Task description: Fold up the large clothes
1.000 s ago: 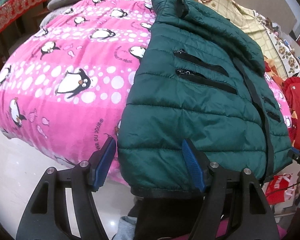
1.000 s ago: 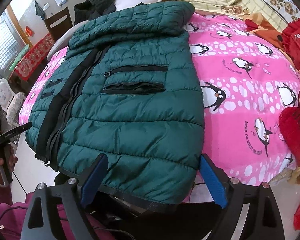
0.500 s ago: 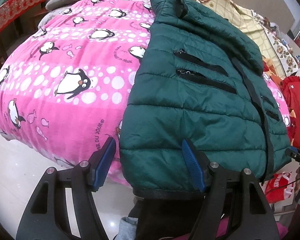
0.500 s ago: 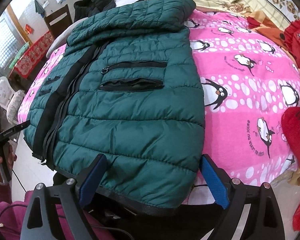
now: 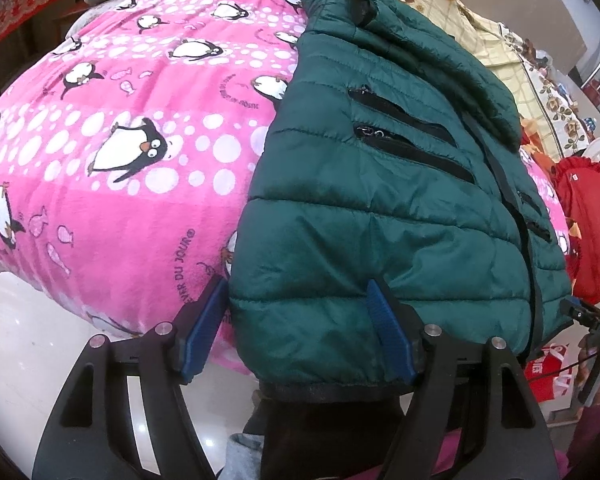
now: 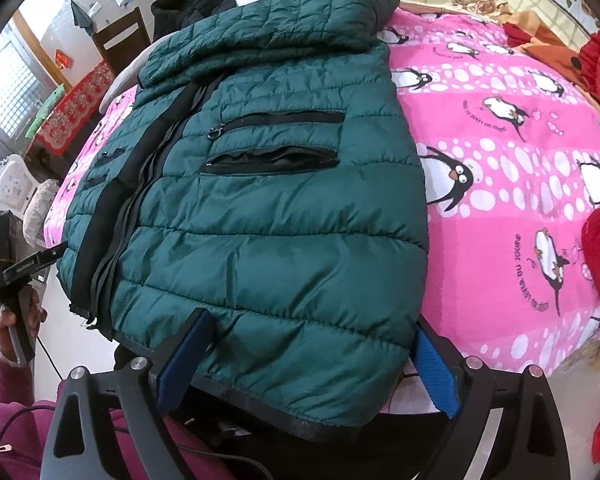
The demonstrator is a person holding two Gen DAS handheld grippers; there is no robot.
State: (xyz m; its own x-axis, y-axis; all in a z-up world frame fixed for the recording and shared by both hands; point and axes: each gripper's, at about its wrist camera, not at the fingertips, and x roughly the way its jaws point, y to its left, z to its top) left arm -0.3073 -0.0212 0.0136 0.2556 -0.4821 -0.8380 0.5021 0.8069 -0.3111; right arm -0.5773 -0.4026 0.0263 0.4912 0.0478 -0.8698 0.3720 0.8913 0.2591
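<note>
Left wrist view: green quilted puffer jacket (image 5: 380, 208) lies front-up on the pink penguin blanket (image 5: 112, 168), hem toward the camera and hanging a little over the bed's near edge, collar at the far end. Long axis runs straight away from the tool. Left gripper (image 5: 296, 328) sits at the hem's left corner, jaws wide; they have just opened a little further. The corner sits in the gap, one blue pad outside the jacket's side edge, the other over the quilted front panel. Pads do not look pressed on the cloth, so nothing is held yet. Black zipper placket runs off to the right, toward the other hand's tool at the frame edge.

Right wrist view: same jacket (image 6: 268, 216), hem nearest, collar folded over at the far end, two chest pockets across the panel. Right gripper (image 6: 308, 356) stands very wide, straddling the hem's right corner: one pad over the panel, the other just outside the side seam, over blanket (image 6: 512, 168). No pinch visible.

Judgement: each hand is nearest its own hem corner. Coming move likely closes on both corners and carries the hem along the long axis toward the collar.
</note>
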